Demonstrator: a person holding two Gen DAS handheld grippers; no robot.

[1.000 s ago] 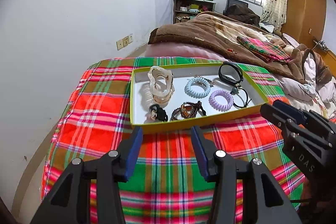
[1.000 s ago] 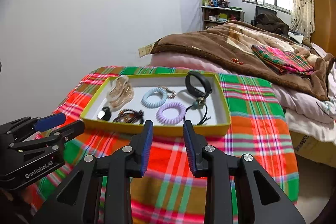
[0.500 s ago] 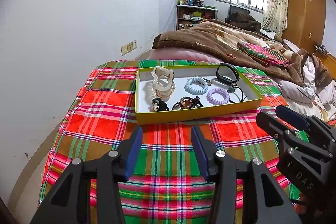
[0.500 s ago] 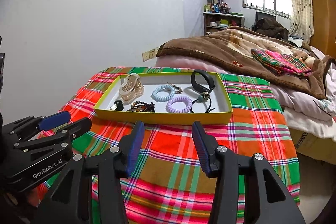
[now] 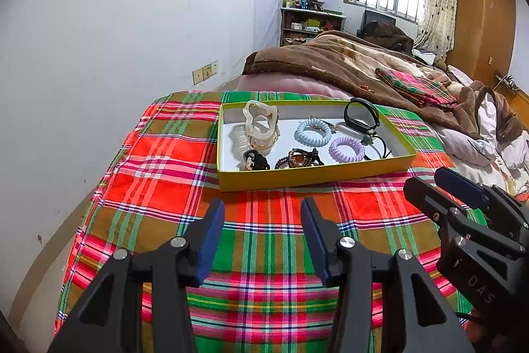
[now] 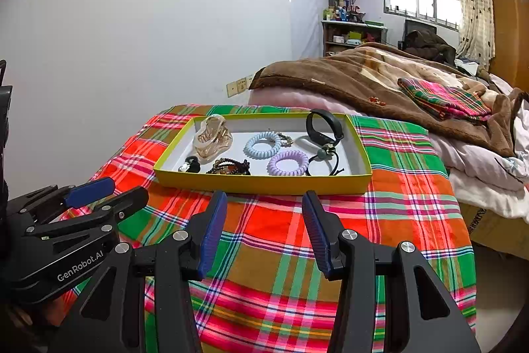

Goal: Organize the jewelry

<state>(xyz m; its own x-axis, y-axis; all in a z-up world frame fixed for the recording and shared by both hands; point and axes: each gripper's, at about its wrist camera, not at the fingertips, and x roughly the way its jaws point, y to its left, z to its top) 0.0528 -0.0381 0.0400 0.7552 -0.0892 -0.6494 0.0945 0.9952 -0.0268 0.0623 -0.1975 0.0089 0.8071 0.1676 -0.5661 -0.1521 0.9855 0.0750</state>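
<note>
Jewelry tray [image 5: 310, 179] sits on plaid cloth [image 5: 165, 181], ahead of both tongs. Left gripper [image 5: 263, 220] jaws apart, nothing between. Right gripper [image 6: 264, 210] has just been opening; jaws now apart, empty, over cloth. In tray: clear claw clip [image 5: 261, 124], blue coil tie [image 5: 312, 132], purple coil tie [image 5: 346, 149], black band [image 5: 360, 118], bead bracelet [image 5: 297, 158]. Brown blanket [image 5: 347, 65] beyond.

Black grippers, blue ribbed fingers [image 6: 211, 230], silver screws.

Left gripper [image 5: 261, 214], jaws apart and empty, above plaid cloth [image 5: 158, 181]; yellow tray [image 5: 310, 177] of hair ties beyond; right gripper [image 5: 429, 184] at right.
</note>
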